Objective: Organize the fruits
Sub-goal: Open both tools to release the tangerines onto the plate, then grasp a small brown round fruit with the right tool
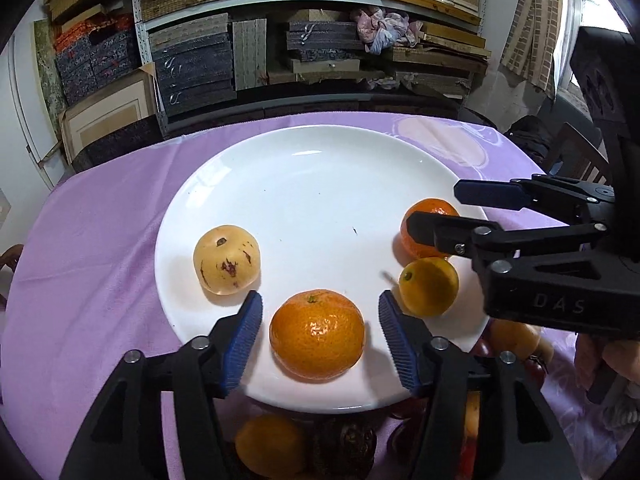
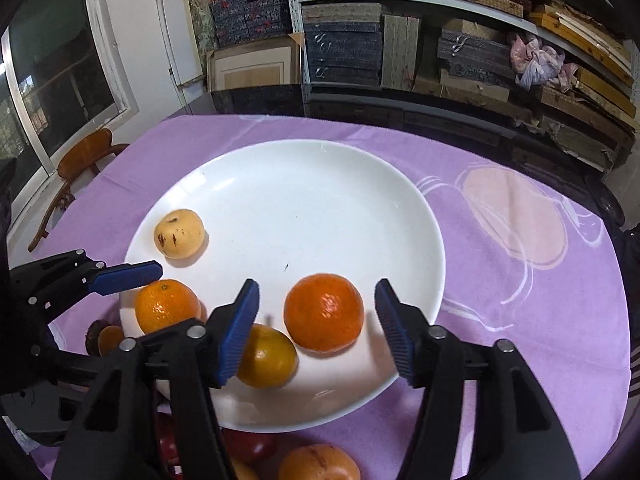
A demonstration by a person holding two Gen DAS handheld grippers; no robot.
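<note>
A white plate [image 1: 312, 168] [image 2: 304, 200] on the purple cloth holds a pale spotted fruit [image 1: 226, 259] [image 2: 179, 233], two mandarins and a yellow citrus [image 1: 429, 287] [image 2: 267, 357]. My left gripper [image 1: 320, 320] is open around the near mandarin [image 1: 317, 334] [image 2: 167, 311], not touching it. My right gripper [image 2: 316, 316] [image 1: 434, 208] is open around the other mandarin [image 2: 324, 312] [image 1: 430, 234], apart from it.
More fruit lies off the plate at its near edge: orange [image 1: 270, 446] [image 2: 318, 462], red [image 2: 248, 446] and dark ones [image 1: 348, 440]. A wooden chair [image 2: 80, 168] stands left of the table. Shelves of boxes [image 1: 312, 40] fill the back.
</note>
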